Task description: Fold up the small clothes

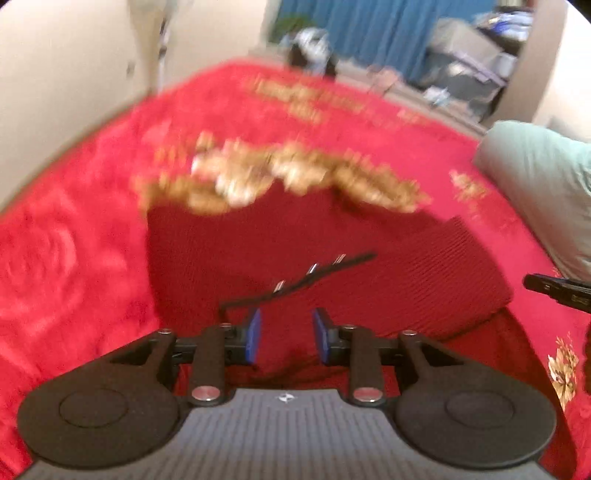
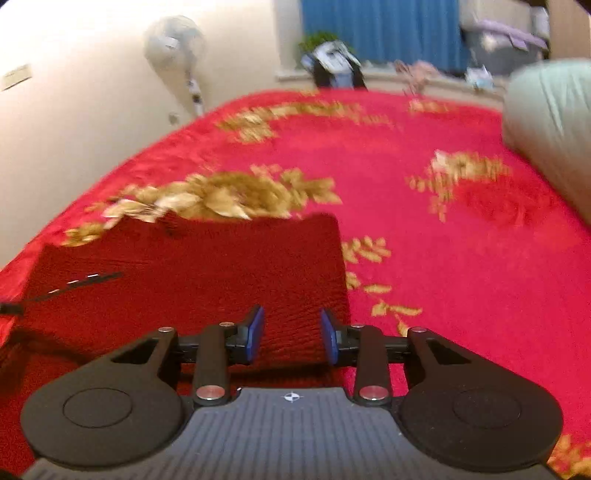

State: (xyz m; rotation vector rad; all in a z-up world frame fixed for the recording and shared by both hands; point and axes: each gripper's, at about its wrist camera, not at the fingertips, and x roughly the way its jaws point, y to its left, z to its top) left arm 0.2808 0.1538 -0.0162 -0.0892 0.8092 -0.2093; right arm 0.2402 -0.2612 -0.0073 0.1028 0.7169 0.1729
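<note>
A dark red ribbed garment (image 1: 332, 258), crossed by a thin black strip with small silver pieces (image 1: 310, 275), lies on a brighter red bedspread (image 2: 443, 258) patterned with gold and cream flowers. The pillow (image 2: 550, 122) at the bed's right side is pale green. Beyond the bed a blue curtain (image 2: 380, 29) hangs beside a cream wall (image 2: 74, 110), and both grippers' pads (image 2: 255, 334) are blue on black fingers.

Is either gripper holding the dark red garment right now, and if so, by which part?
Neither. The left gripper and the right gripper both stand open above the dark red garment, pads clear of the cloth.
</note>
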